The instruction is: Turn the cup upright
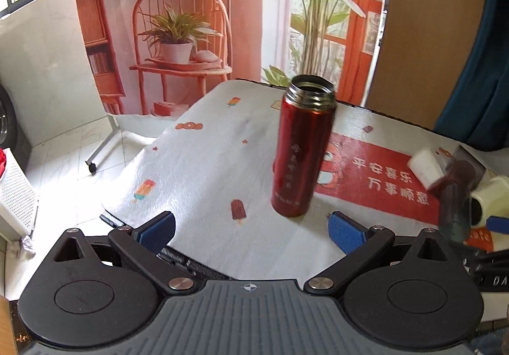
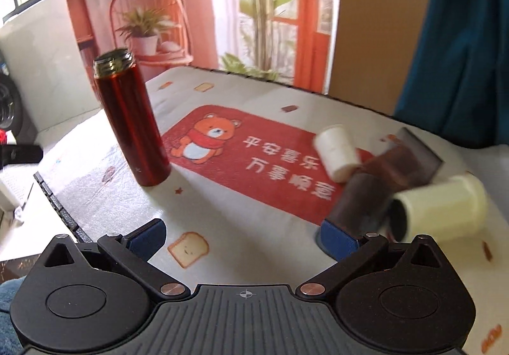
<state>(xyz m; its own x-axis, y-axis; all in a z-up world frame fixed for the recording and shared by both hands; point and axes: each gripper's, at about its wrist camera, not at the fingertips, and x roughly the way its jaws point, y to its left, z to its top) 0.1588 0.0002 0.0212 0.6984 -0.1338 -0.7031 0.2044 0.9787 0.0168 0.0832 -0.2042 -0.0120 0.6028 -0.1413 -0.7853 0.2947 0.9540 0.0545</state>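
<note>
Your left gripper point(image 1: 251, 229) has its jaws spread wide with nothing between the blue pads point(image 1: 345, 235), and it hovers low over the near edge of the table, just short of the red cup point(image 1: 302, 148). Your right gripper point(image 2: 243, 235) is likewise wide apart and empty, with its right pad close in front of the blurred clutter on that side. Further out, the red cup, a tall metal flask with no lid, stands on its base on the white printed cloth point(image 1: 203, 164), threaded mouth up, at the left edge of the red bear mat point(image 2: 254, 161); neither gripper touches it. It looks a little tilted in both views, but the fisheye may account for that. So the flip appears done for this cup. To the right, a white cup point(image 2: 337, 153), a brown cup point(image 2: 375, 189) and a cream cup point(image 2: 442, 207) lie on their sides, close together; if they count, they remain for you to set upright.
</note>
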